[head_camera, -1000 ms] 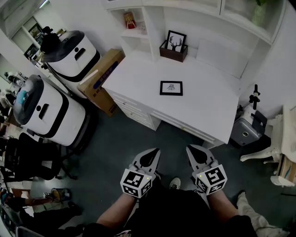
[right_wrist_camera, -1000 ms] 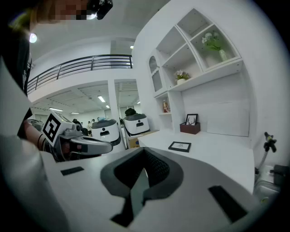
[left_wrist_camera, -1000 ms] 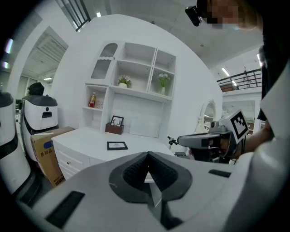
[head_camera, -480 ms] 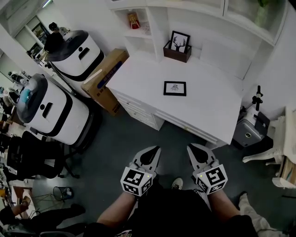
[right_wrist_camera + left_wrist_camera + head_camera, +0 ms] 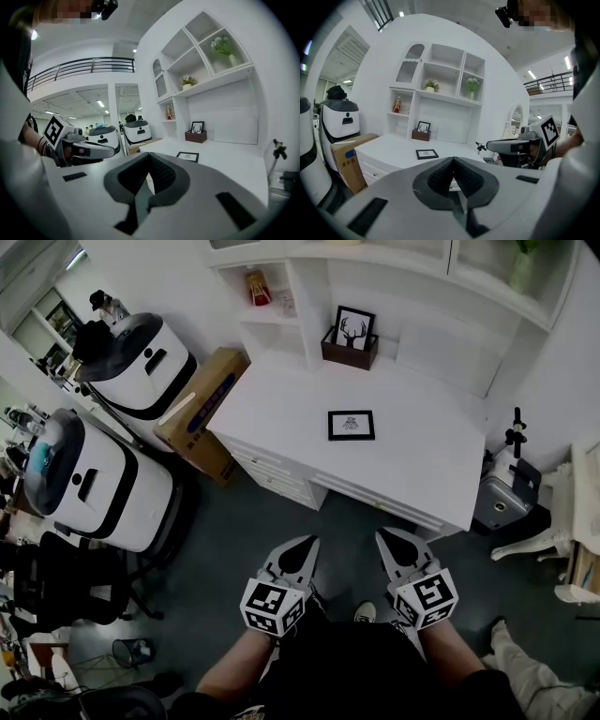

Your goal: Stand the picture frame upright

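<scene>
A black picture frame (image 5: pixel 351 425) lies flat in the middle of the white desk (image 5: pixel 422 465); it also shows in the left gripper view as the picture frame (image 5: pixel 427 153) and in the right gripper view as the picture frame (image 5: pixel 188 156). My left gripper (image 5: pixel 305 545) and right gripper (image 5: pixel 384 538) hang side by side over the dark floor, well short of the desk's front edge. Both are shut with nothing between the jaws.
A second frame with a deer print (image 5: pixel 355 325) stands in a brown box (image 5: pixel 349 348) at the desk's back. A cardboard box (image 5: pixel 199 411) leans against the desk's left side. Two white round machines (image 5: pixel 94 479) stand left; a grey device (image 5: pixel 502 498) sits right.
The head view has shifted slightly, so the desk and frame sit a little differently in the picture. Both grippers stay shut in much the same place.
</scene>
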A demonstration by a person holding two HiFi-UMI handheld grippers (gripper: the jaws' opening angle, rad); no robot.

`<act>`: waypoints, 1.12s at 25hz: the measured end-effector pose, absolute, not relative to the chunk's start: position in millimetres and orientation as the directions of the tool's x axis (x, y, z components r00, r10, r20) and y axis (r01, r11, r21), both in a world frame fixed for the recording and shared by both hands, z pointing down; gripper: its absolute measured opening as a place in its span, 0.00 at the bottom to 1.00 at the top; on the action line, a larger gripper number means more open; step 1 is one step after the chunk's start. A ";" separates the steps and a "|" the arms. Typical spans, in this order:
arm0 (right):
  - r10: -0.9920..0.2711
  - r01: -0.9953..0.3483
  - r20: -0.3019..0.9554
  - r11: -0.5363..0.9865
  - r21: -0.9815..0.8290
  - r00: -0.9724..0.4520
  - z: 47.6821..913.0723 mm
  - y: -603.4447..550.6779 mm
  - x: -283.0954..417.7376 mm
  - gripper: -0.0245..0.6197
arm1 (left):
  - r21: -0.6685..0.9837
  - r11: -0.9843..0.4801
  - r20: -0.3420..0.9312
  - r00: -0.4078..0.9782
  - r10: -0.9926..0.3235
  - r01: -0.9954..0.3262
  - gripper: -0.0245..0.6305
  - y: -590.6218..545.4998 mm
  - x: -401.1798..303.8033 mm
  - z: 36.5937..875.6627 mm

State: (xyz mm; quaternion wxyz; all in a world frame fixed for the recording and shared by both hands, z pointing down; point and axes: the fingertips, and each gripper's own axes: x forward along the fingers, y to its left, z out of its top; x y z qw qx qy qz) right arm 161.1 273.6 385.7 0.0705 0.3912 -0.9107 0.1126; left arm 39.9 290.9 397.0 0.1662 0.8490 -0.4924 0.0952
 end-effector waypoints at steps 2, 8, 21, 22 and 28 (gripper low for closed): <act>-0.707 -0.739 0.220 0.656 -0.152 -0.672 385.2 268.6 155.7 0.04 | 0.198 -0.471 0.325 0.511 -0.796 -0.860 0.04 282.7 33.7 397.3; -0.741 -0.778 0.241 0.609 -0.154 -0.627 387.7 252.6 136.9 0.04 | 0.212 -0.519 0.321 0.561 -0.763 -0.828 0.04 258.3 13.7 399.4; -0.795 -0.836 0.258 0.525 -0.160 -0.549 395.5 218.9 87.9 0.04 | 0.243 -0.587 0.335 0.635 -0.696 -0.772 0.04 215.5 -36.4 412.7; -0.799 -0.840 0.260 0.518 -0.162 -0.542 396.7 216.6 84.5 0.04 | 0.244 -0.592 0.336 0.640 -0.691 -0.768 0.04 212.8 -40.1 413.8; -0.812 -0.857 0.274 0.485 -0.174 -0.515 404.0 206.7 62.3 0.04 | 0.258 -0.611 0.347 0.662 -0.664 -0.748 0.04 198.0 -62.3 420.0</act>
